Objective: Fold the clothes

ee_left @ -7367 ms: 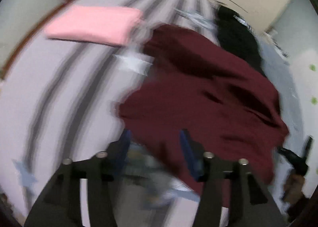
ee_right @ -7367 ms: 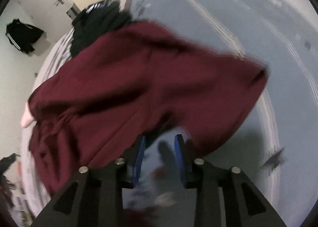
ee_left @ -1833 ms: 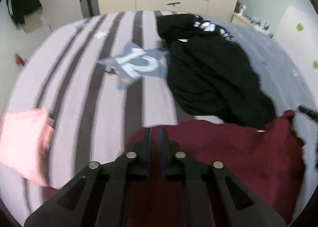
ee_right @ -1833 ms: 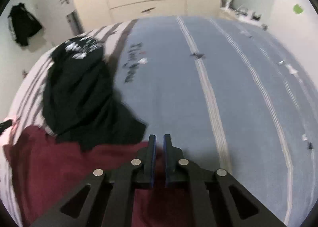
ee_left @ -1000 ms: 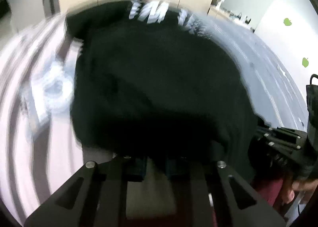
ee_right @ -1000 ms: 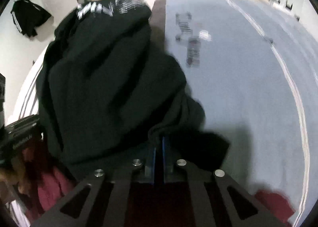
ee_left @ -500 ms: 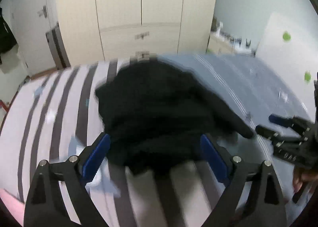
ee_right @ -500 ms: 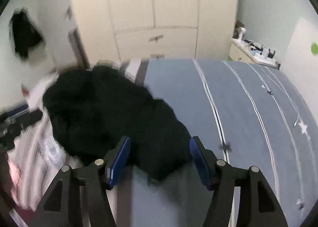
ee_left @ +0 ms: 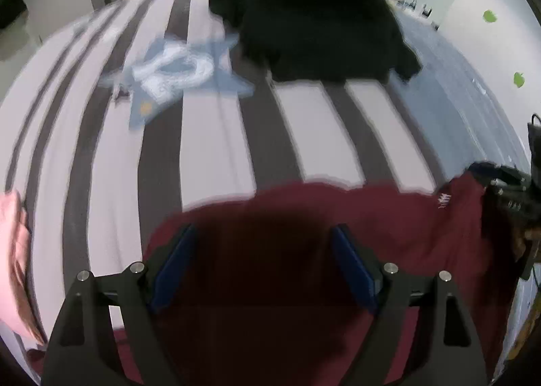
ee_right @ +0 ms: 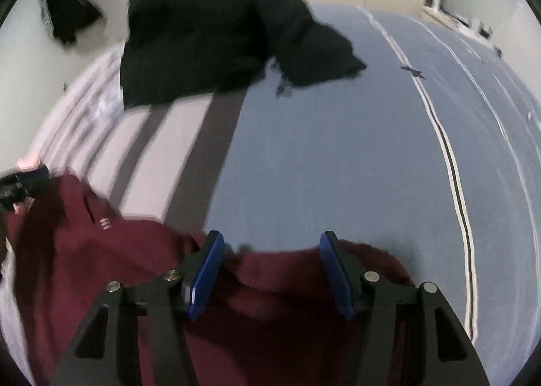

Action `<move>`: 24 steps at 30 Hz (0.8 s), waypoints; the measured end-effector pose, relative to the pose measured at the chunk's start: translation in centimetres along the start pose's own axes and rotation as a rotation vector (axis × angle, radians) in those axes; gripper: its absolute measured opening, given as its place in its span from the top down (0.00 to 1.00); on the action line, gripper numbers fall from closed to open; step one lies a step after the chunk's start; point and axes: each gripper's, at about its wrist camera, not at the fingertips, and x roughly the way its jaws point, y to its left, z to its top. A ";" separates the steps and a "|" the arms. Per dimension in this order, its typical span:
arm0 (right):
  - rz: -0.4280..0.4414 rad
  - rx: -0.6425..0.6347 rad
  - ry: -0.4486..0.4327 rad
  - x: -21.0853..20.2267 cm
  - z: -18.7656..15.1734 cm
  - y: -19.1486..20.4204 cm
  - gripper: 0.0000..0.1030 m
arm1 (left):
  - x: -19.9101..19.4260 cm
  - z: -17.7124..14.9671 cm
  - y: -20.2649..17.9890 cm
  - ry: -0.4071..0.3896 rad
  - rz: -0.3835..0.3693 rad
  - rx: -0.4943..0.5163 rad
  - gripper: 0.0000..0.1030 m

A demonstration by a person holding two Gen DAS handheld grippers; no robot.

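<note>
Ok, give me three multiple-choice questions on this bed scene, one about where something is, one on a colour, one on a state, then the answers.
1. Where does the black garment lie?
A. Far end of the bed
B. Under the grippers
C. On the floor

2. What colour is the garment nearest the grippers?
A. Pink
B. Maroon
C. Blue

3. How do the right gripper jaws stand?
A. Shut on cloth
B. Shut empty
C. Open

Answers: 1 A, it sits beyond the bare striped cover. 2 B, the maroon garment lies below both grippers. 3 C, the blue pads stand apart, pressing nothing.
</note>
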 end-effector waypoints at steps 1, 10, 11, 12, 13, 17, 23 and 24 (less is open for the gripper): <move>0.010 0.006 0.024 0.4 -0.3 -0.2 0.46 | 0.6 -0.6 0.1 0.032 -0.018 0.008 0.45; 0.066 -0.152 0.125 -0.2 -1.8 2.9 0.94 | -1.8 -0.7 -1.3 -0.020 0.027 0.110 0.98; 0.060 -0.140 0.112 -0.4 -1.5 2.7 0.95 | -2.8 -0.3 -1.4 -0.048 0.029 0.113 0.98; 0.053 -0.124 0.093 -0.8 -1.1 2.5 0.95 | -4.1 0.0 -1.5 -0.084 0.025 0.110 0.98; 0.045 -0.106 0.057 -1.5 -0.4 2.3 0.95 | -5.4 0.1 -1.5 -0.124 0.018 0.104 0.98; 0.054 0.003 -0.170 -6.8 1.8 1.0 0.96 | -9.2 -0.5 -1.1 -0.229 0.037 0.068 0.97; -0.076 -0.010 -0.148 -6.2 -0.6 0.4 0.75 | -7.9 -3.9 2.6 -0.149 0.140 -0.078 0.57; -0.090 -0.008 -0.106 -5.4 -1.4 0.0 0.74 | -8.5 -4.5 3.2 -0.169 0.128 -0.113 0.50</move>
